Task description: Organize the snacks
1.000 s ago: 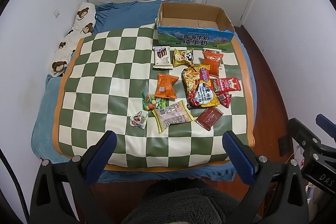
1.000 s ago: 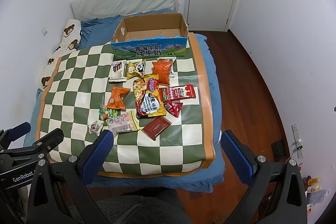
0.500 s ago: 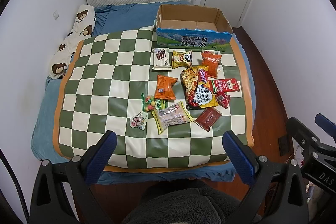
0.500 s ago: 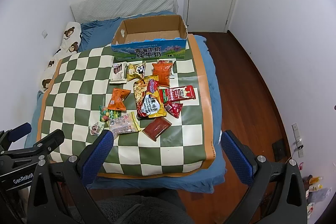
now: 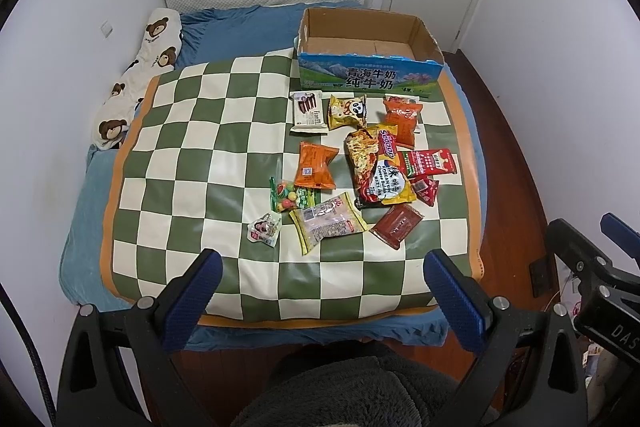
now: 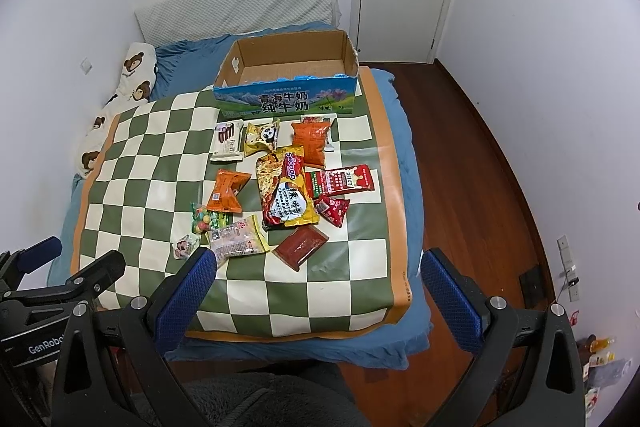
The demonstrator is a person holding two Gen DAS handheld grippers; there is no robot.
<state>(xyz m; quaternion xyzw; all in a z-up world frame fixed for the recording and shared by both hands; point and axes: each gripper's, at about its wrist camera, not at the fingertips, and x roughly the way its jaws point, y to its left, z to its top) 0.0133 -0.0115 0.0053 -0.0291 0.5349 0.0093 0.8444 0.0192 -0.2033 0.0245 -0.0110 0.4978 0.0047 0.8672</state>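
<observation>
Presently, left wrist view. Left gripper (image 5: 318, 281): fingers spread wide, nothing held, poised above the near edge of the checkered mat (image 5: 180, 163). Snacks are scattered on the mat's right half: clear yellow-edged packet (image 5: 326, 221), dark red sachet (image 5: 397, 225), small white packet (image 5: 264, 228), candy bag (image 5: 290, 195), orange pouch (image 5: 314, 166), large noodle bag (image 5: 376, 167), red sauce packet (image 5: 430, 163), panda packet (image 5: 347, 111), wafer packet (image 5: 307, 111). Cardboard box (image 5: 370, 77): open, seemingly empty, at the mat's far edge. Risk noted: the noodle bag overlaps its neighbours, so a pinch there is likely to lift or drag more than one packet.

Next, right wrist view. Right gripper (image 6: 318, 281): likewise spread, nothing held. The left tool's body is seen at the lower left, close beside this one; a collision is judged possible if both are sent to the near packets together. Flat sachets lie flush on soft bedding, so fingertips could skid over foil or snag the mat. The box stands well apart, and a loosely held packet might be dropped short of it.
</observation>
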